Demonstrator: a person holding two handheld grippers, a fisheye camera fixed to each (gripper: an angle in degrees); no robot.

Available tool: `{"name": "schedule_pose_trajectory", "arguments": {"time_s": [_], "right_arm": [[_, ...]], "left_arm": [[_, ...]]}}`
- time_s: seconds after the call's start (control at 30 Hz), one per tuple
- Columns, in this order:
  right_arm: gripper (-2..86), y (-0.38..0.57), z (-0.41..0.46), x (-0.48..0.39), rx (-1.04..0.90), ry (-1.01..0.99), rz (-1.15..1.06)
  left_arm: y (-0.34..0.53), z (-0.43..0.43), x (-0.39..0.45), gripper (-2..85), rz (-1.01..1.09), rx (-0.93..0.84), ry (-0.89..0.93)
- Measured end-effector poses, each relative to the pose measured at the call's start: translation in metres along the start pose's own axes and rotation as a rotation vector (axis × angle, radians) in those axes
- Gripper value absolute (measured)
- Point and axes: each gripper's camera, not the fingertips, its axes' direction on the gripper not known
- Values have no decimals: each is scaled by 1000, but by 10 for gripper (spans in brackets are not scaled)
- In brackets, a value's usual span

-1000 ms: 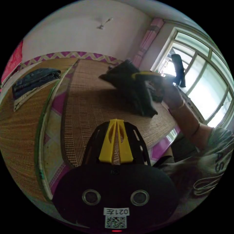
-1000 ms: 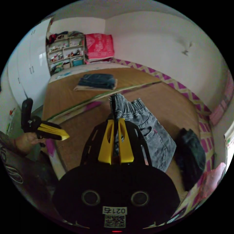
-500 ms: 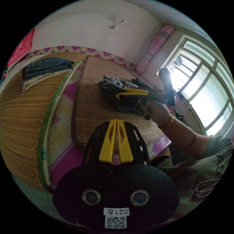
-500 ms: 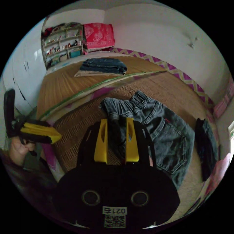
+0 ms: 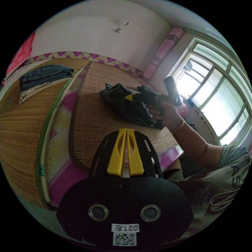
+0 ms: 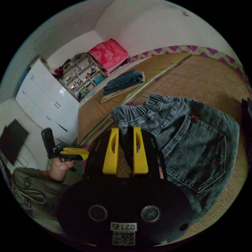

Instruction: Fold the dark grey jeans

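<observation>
Left gripper view: left hand-held gripper (image 5: 125, 131), yellow jaws pressed together, empty, hovers over woven straw mat (image 5: 97, 118) near its edge, likely waiting its turn. Dark grey denim jeans (image 5: 123, 105) lie bunched on mat; right hand-held gripper (image 5: 130, 97) sits at them, hand (image 5: 166, 115) behind.

Right gripper view: right hand-held gripper (image 6: 125, 130) jaws parted, dark fabric fold between; firm pinch not confirmable. Jeans (image 6: 183, 136) back-pocket up, waistband crumpled towards jaws, probably to be pulled flat. Folded blue jeans stack (image 6: 123, 81) set well apart.
</observation>
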Motion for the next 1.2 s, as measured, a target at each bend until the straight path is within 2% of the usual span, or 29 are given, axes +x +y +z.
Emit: {"name": "schedule_pose_trajectory", "arguments": {"time_s": [0.07,0.27,0.33,0.4,0.47,0.57,0.63,0.77,0.83,0.97,1.03,1.13,1.2], "right_arm": [[105,5,-9,-15,32,39,-68],[137,18,25,-71,-119,416,-308],[110,27,42,-79,-118,620,-341],[78,32,41,-74,-99,642,-349],[58,31,18,-60,-64,563,-278],[48,39,-87,-21,176,409,-69],[46,71,-201,19,410,353,95],[45,155,-352,83,720,334,355],[45,220,-424,124,855,398,515],[45,311,-474,200,882,473,771],[45,365,-471,260,791,465,933],[46,420,-454,310,696,410,1039],[48,445,-454,318,753,323,1015]], "left_arm": [[3,0,-3,-10,-11,4,-6],[7,6,-6,-10,-22,11,-2],[10,10,-5,-10,-26,9,2],[11,13,-3,-10,-22,5,-1],[12,14,0,-10,-7,8,-10],[12,15,9,-10,40,27,-36],[10,20,16,-9,77,45,-54],[0,41,28,-9,111,28,-41],[-10,60,37,-9,126,25,-8],[-30,95,63,-6,193,37,17],[-49,127,88,2,278,27,22],[-74,177,123,37,423,-33,-2],[-86,209,143,64,507,-90,-37]]}}
